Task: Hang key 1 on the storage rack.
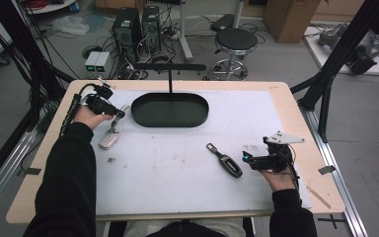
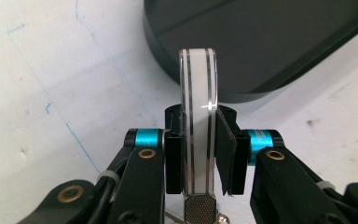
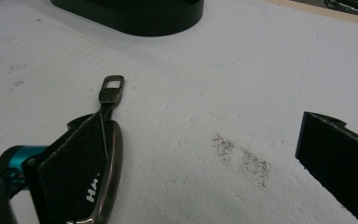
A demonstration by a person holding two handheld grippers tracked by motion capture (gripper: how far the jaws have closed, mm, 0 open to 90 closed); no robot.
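Left gripper (image 1: 120, 113) pinches a white key fob (image 2: 198, 116) edge-on between its pads, the jaws pressed against its two flat faces. From above, the white key fob hangs from that gripper at the left of the white mat (image 1: 177, 168), its lower end pointing down toward the person, its long axis roughly along the gripper's reach. The black oval tray (image 1: 170, 109) lies just to the right of that gripper and slightly ahead; the left gripper view puts its rim right behind the fob's top end. My reading is that a short carry rightward over that rim is what the next move turns on, and the left hand is by far the nearer one to the tray.

Right gripper (image 1: 249, 159) sits well apart at the right of the mat, its jaws spread wide with nothing pressed between them. A black key fob (image 1: 225, 161) lies flat on the mat just to its left, its metal loop end pointing up-left toward the tray.

The right gripper view shows the black fob's chrome edge lying alongside one pad, which the high view is too coarse to settle. The left gripper view alone reveals the white fob's chrome bands and the meshed metal end at the jaw roots.
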